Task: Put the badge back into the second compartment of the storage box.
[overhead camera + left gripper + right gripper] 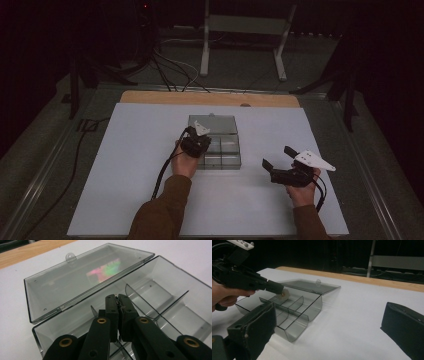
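Black jaws of the left gripper are seen pressed together over the clear plastic box, clenched on a very small object whose edge barely shows between the pads; what it is cannot be told from that view. From the right gripper view, a small pale, roundish piece is seen at the tip of those shut jaws, held above one of the box's rear compartments. The box is divided by thin clear partitions, and its hinged lid is laid open toward the far side, with a small tab at its edge. The box is placed near the middle of the white board, slightly toward the wooden strip at the far edge. The right gripper is held well apart from the box, at the right, above the board, with its jaws spread wide and nothing between them.
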The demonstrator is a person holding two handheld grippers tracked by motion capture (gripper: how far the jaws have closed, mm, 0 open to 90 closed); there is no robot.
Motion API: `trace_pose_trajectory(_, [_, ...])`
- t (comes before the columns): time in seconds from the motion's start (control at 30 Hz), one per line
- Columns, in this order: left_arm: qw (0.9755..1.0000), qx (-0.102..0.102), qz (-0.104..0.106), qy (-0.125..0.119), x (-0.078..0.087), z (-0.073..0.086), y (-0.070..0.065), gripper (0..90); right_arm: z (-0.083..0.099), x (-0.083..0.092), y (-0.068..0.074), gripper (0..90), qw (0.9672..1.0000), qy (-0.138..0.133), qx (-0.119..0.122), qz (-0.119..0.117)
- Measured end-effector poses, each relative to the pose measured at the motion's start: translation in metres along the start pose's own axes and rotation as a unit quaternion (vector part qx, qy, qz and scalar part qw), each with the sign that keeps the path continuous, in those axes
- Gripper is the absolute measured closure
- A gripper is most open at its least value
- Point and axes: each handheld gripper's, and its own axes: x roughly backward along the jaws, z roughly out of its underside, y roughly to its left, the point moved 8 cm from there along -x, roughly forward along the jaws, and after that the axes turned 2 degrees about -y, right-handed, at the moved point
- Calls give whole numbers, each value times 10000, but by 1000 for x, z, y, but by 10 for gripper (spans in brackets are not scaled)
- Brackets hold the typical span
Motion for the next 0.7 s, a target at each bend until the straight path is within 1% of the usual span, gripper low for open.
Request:
trace_pose_trajectory(0.17, [9999,71,2,90,-1,1,1,895,0,0,0,0,10000,1,-1,0])
trace_pose_trajectory(0.3, [9998,58,-33,186,-3,2,0,894,0,0,0,0,10000,5,10,-2])
trace_pose_trajectory(0.5, [9996,-70,-29,287,-4,4,-2,891,0,0,0,0,10000,7,6,-2])
trace_pose_trajectory(0.7, [9992,-105,-18,374,-4,5,-4,891,0,0,0,0,10000,9,10,-1])
